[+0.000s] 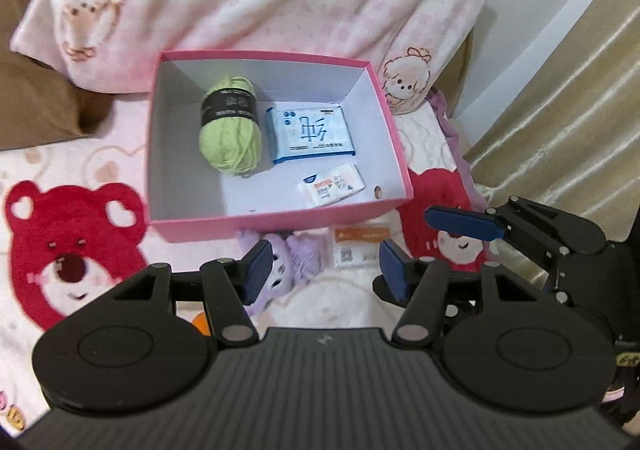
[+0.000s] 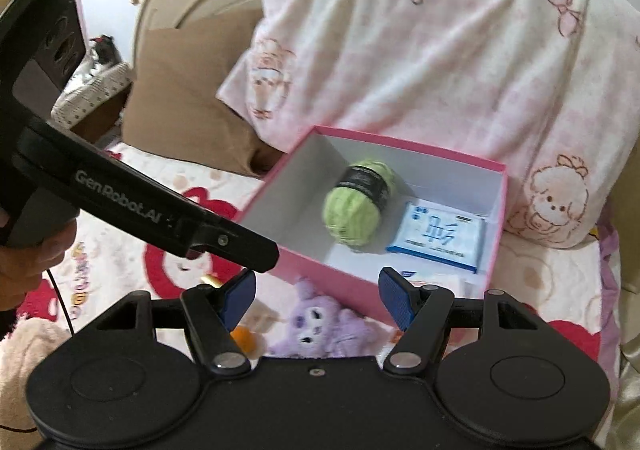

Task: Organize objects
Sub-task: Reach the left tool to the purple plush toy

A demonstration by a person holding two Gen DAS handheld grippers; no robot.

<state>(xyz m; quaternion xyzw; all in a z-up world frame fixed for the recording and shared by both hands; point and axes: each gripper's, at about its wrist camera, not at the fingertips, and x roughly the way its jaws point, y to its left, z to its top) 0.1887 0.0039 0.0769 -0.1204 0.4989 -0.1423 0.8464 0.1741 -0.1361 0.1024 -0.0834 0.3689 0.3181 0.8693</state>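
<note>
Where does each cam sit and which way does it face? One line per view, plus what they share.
Left wrist: sits on the left gripper, angled down at the pink box on the bed; own open fingers show, with the right gripper at right.
Right wrist: sits on the right gripper, angled down at the box from its right; own open fingers show, with the left gripper's body and a hand at left.
Shared: box, green yarn, blue packet, purple plush, pillow.

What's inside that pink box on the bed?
The pink box holds a green yarn ball, a blue-and-white packet lying flat, and a smaller white packet near the front corner. Whatever lies under them is hidden.
</note>
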